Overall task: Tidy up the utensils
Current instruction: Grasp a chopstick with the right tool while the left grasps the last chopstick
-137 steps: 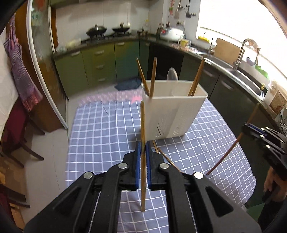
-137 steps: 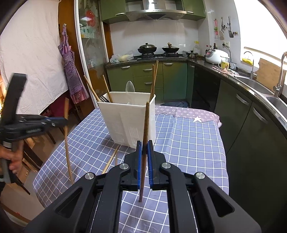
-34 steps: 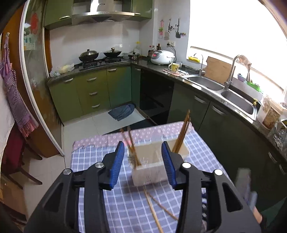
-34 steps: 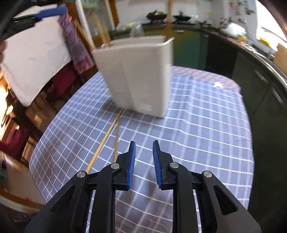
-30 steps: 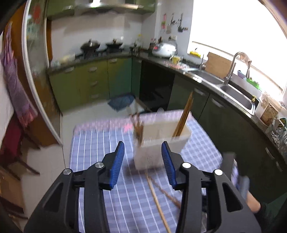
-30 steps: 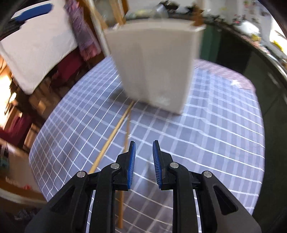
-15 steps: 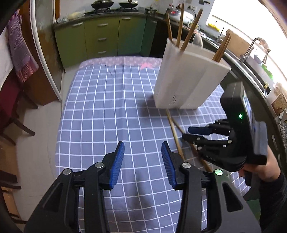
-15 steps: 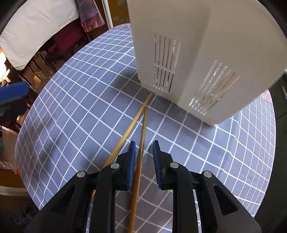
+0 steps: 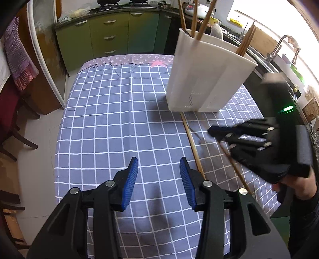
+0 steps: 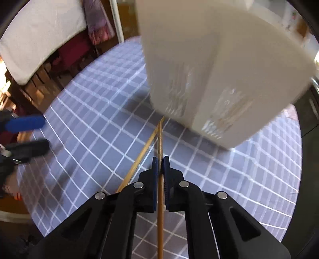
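Note:
A white utensil holder [image 9: 207,79] stands on the checked tablecloth [image 9: 119,119] with several wooden chopsticks [image 9: 205,18] upright in it. Two chopsticks lie on the cloth in front of it. My right gripper [image 10: 160,162] is shut on one chopstick [image 10: 160,139] low over the cloth, close to the holder [image 10: 209,59]. The other chopstick [image 10: 139,157] lies just to its left; in the left wrist view it shows as the chopstick [image 9: 192,143] on the cloth. My left gripper [image 9: 159,169] is open and empty above the cloth, left of the right gripper [image 9: 214,131].
The table's front and left edges drop to the floor, with dark chairs [image 9: 12,123] on the left. Green kitchen cabinets [image 9: 107,37] stand behind the table and a counter with a sink tap [image 9: 279,45] runs along the right.
My right gripper has dropped to the cloth and closed on one of the two lying chopsticks. My left gripper has come down lower over the table and stays open.

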Tool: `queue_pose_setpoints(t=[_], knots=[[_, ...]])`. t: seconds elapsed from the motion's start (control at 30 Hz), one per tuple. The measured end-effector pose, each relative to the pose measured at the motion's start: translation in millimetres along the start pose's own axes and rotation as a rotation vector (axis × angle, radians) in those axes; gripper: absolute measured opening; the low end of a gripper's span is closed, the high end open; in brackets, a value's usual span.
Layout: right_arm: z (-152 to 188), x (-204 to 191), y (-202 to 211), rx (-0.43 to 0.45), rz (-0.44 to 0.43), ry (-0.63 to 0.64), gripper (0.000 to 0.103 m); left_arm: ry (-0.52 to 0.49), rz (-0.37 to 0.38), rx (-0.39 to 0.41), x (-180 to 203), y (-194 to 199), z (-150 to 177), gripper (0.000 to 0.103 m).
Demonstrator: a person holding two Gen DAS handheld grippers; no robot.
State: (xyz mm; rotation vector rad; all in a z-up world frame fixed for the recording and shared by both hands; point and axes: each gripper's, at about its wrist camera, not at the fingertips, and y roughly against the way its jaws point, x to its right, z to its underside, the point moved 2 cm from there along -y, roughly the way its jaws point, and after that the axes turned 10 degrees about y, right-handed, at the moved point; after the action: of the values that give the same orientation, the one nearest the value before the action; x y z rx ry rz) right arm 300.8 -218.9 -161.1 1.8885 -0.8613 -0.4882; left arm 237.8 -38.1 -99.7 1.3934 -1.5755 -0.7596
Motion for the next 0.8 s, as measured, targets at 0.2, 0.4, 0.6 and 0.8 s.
queue_pose_setpoints(t=[0.2,0.4,0.6,0.8], knots=[[8,23,85,0.23,0.032,-0.081,0.006,-0.027,0.002,-0.011,17,-6,-5,0.043],[44,40,157,0.404,0.091,-0.147,0.006,-0.039,0.001,-0.04,32,-19,-12,0.043],[73,35,184,0.441,0.135,-0.15,0.006,-0.045,-0.018,-0.071,52,-41,-23,0.043],[83,35,194,0.45,0.128,-0.149,0.006,-0.041,-0.058,-0.112,68,-68,-31,0.043]])
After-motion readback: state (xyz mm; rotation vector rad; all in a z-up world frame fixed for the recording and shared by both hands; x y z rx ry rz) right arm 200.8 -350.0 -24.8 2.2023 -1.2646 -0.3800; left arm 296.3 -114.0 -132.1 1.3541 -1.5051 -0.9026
